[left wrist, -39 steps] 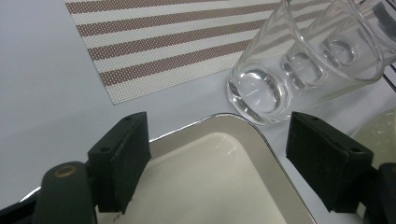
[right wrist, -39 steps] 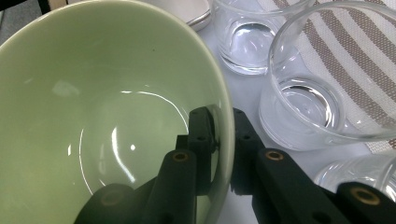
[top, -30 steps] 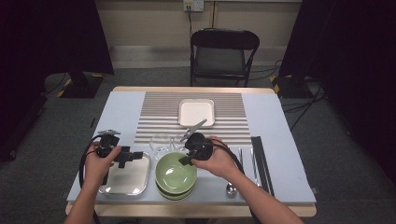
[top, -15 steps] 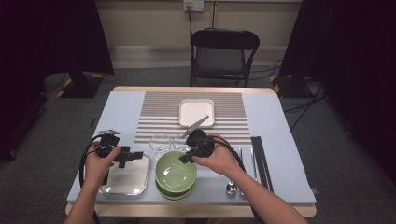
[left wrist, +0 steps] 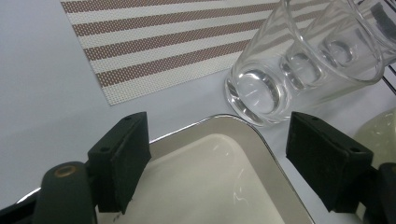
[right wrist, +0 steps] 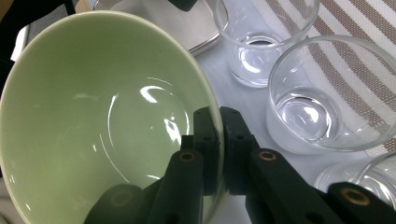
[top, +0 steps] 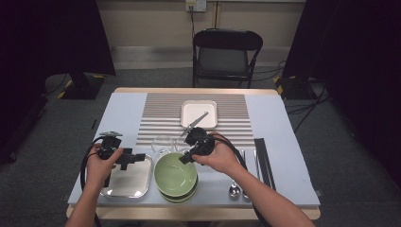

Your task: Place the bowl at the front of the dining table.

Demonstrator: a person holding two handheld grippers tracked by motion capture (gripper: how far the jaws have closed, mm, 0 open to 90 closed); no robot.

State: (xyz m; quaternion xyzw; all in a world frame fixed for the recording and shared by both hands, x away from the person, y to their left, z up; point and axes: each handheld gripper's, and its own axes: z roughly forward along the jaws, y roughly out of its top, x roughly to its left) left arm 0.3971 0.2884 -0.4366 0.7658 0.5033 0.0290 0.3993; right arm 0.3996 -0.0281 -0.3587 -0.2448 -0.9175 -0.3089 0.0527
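We list: blue table [top: 118, 113], open at its twelve-o'clock edge, bearing a striped mat [top: 161, 113]; green bowl [top: 172, 172] stacked at six o'clock, its rim pinched by our right gripper [right wrist: 217, 140]; steel tray [top: 127, 182] at seven, under our left gripper [left wrist: 217, 163], jaws spread; empty glasses [right wrist: 303, 107] beside.

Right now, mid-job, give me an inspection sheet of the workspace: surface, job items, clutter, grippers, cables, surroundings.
Surface: pale blue table with a striped mat.
Job's things: top green bowl of a stack, its rim pinched by the right gripper.
Clutter: clear glasses, metal tray, white square plate, spoon, black chopsticks.
Grippers: right shut on the bowl rim; left gripper open above the tray's corner, holding nothing.
Cables: black loops trail from each gripper.
Surroundings: black folding chair, dark curtains, carpet floor.
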